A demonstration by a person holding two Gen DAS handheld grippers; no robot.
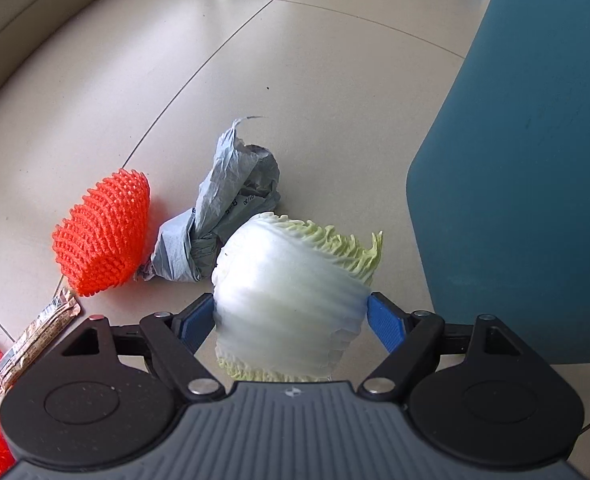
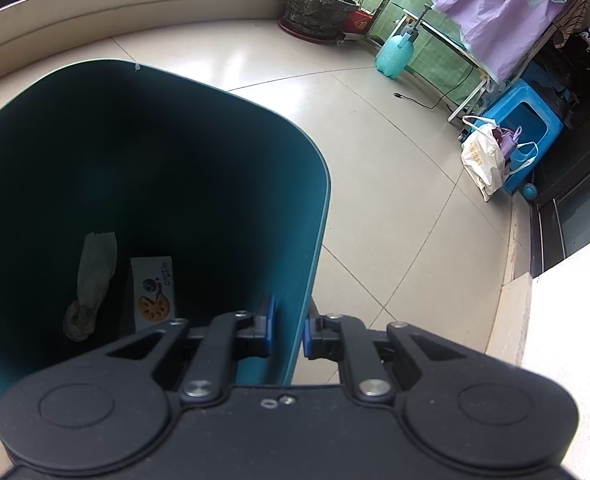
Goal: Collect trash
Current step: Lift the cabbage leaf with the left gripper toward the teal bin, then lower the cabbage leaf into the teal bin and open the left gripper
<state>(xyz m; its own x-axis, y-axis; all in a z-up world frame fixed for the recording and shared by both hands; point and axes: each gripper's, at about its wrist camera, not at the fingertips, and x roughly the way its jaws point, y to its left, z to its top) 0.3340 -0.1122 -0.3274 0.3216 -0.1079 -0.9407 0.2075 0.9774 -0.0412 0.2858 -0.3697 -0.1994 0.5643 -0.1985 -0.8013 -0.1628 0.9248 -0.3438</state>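
holding a cabbage leaf (image 1: 291, 292) in the left gripper (image 1: 291, 316), its jaws wide and pressed on the leaf's sides.
right gripper (image 2: 287, 330), jaws narrow, clamps the teal bin (image 2: 319, 216) wall; orange net (image 1: 103, 236) and grey bag (image 1: 219, 216) lie on the floor (image 1: 255, 60).

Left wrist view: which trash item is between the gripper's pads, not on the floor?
The cabbage leaf, pale white with a frilly green edge, gripped by the left gripper. The orange foam net, grey plastic bag and snack wrapper lie on the floor.
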